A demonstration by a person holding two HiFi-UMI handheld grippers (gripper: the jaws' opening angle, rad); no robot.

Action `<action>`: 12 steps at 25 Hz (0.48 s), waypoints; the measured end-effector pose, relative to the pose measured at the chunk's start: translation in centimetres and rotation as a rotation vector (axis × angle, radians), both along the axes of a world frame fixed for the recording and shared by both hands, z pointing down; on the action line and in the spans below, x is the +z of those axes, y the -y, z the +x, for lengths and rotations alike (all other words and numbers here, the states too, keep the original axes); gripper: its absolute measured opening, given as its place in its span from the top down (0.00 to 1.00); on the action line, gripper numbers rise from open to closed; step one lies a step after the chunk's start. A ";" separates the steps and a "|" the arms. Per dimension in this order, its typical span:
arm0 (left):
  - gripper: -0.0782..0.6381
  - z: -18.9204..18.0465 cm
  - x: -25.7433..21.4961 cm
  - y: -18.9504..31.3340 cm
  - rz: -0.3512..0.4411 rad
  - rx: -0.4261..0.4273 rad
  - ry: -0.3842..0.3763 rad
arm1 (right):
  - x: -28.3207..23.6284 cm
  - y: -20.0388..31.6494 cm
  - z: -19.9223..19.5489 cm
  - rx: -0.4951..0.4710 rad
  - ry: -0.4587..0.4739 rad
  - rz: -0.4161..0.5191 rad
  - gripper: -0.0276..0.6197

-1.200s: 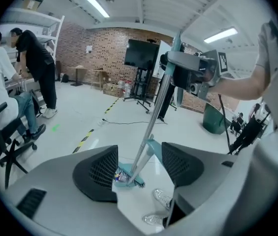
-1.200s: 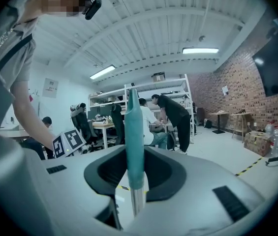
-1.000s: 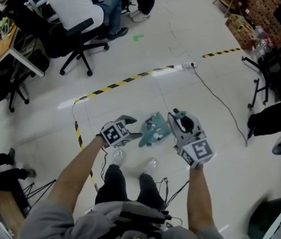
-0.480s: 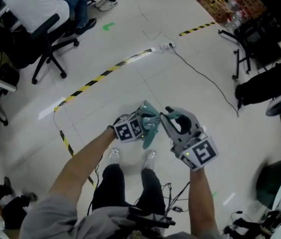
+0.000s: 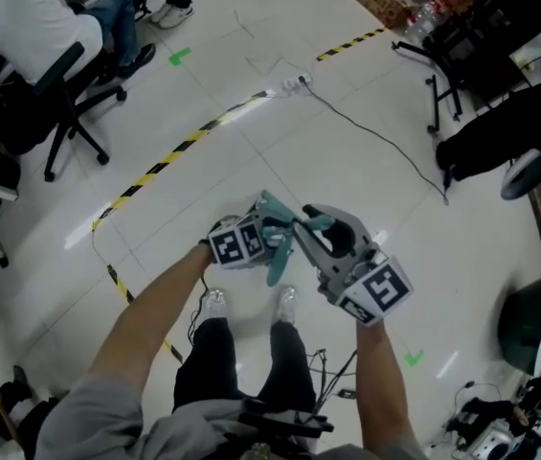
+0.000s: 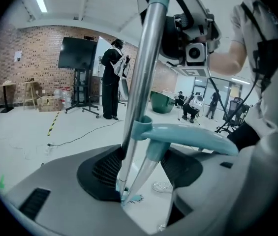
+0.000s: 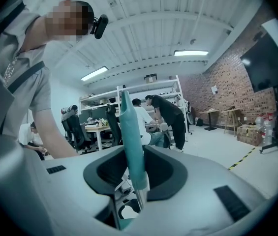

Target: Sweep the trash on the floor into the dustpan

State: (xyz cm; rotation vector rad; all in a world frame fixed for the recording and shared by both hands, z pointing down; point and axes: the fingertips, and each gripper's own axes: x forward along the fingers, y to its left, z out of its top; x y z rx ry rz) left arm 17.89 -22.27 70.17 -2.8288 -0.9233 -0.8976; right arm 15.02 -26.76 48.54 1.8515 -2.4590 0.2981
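There are two claws, the left claw [image 5: 272, 230] and the right claw [image 5: 306, 230], and two teal-handled poles [image 6: 141, 82]. The floor carries two green marks [image 5: 180, 56], two white shoes [image 5: 214, 303], one power strip [image 5: 296, 83] and one green bin [image 5: 524, 329].

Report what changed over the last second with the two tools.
The left tool moved in from the left to the silver pole; its jaws have just been closing around it and the clipped teal handle, not yet pressing them. The right tool stayed shut on the pole's teal grip.
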 end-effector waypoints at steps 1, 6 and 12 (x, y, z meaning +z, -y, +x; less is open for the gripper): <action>0.53 -0.1 0.0 0.0 -0.003 -0.005 0.007 | 0.1 -0.1 -0.1 0.005 0.004 -0.006 0.80; 0.57 0.0 -0.1 0.2 -0.043 -0.052 0.031 | -0.1 -0.3 -0.3 0.001 0.008 -0.006 0.80; 0.57 -0.3 0.7 -0.4 -0.048 -0.054 0.067 | 0.4 -0.6 0.1 0.037 0.020 -0.018 0.79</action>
